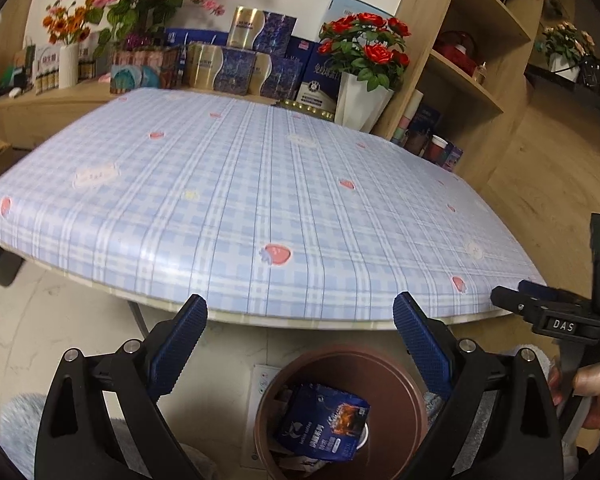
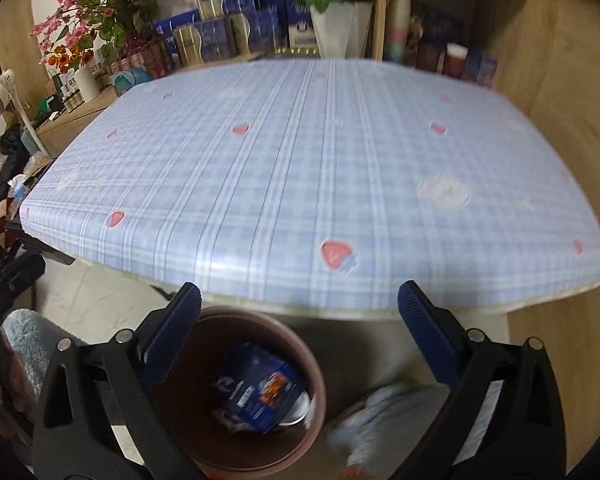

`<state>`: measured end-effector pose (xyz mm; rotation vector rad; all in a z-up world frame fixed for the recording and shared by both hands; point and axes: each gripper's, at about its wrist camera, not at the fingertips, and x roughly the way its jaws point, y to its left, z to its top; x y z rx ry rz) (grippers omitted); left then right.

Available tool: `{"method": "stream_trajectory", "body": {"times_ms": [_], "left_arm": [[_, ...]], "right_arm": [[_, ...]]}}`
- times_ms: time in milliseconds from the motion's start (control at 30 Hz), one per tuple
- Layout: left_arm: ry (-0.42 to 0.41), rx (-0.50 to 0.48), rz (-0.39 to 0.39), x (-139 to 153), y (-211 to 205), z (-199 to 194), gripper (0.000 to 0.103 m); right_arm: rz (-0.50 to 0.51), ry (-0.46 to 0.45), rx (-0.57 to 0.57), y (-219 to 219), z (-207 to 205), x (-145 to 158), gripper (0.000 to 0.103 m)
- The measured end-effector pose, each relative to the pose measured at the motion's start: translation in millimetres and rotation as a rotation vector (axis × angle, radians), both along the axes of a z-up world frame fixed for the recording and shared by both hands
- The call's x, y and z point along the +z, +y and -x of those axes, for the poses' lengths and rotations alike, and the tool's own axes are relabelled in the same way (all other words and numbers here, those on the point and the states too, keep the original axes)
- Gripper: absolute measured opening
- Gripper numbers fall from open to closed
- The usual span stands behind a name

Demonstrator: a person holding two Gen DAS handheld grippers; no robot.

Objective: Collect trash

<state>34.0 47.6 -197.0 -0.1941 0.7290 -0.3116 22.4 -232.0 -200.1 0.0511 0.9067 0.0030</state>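
Both tools hang above the brown trash bin (image 1: 340,364) that stands on the floor under the edge of the worktop (image 1: 260,200). The left hand-held gripper (image 1: 300,344) and the right hand-held gripper (image 2: 300,340) are wide open, with nothing between the fingers. A blue packet (image 2: 256,392) lies inside the bin.

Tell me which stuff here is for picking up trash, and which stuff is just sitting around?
For the job:
- round brown plastic bin
- crumpled dark blue wrapper inside it
- left gripper, open
- right gripper, open

Just sitting around:
- red roses in white pot
- blue and gold boxes
- blue checked tablecloth
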Motion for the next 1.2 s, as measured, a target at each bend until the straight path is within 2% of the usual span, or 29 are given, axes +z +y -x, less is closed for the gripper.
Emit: {"method": "stream_trajectory", "body": {"times_ms": [300, 433, 600, 700, 900, 1200], "left_arm": [[-0.098, 0.026, -0.038, 57.3, -0.8, -17.0, 0.093], [-0.180, 0.027, -0.093, 97.6, -7.8, -18.0, 0.097], [-0.262, 0.040, -0.182, 141.1, -20.9, -17.6, 0.097], [-0.308, 0.040, -0.205, 162.2, -26.6, -15.2, 0.097], [-0.364, 0.043, -0.241, 185.1, -37.0, -7.7, 0.097], [-0.369, 0.035, -0.254, 192.0, -43.6, -2.1, 0.097]], "right_arm": [[0.094, -0.165, 0.041, 4.6, 0.0, 58.5, 0.097], [0.106, -0.229, 0.058, 7.7, -3.9, 83.7, 0.097], [0.090, -0.302, 0.053, 6.6, -7.6, 116.2, 0.097], [0.082, -0.343, 0.049, 5.8, -7.4, 132.6, 0.097], [0.072, -0.384, 0.049, 6.0, -5.0, 151.8, 0.097], [0.070, -0.414, 0.042, 7.1, 2.5, 161.9, 0.097]]}}
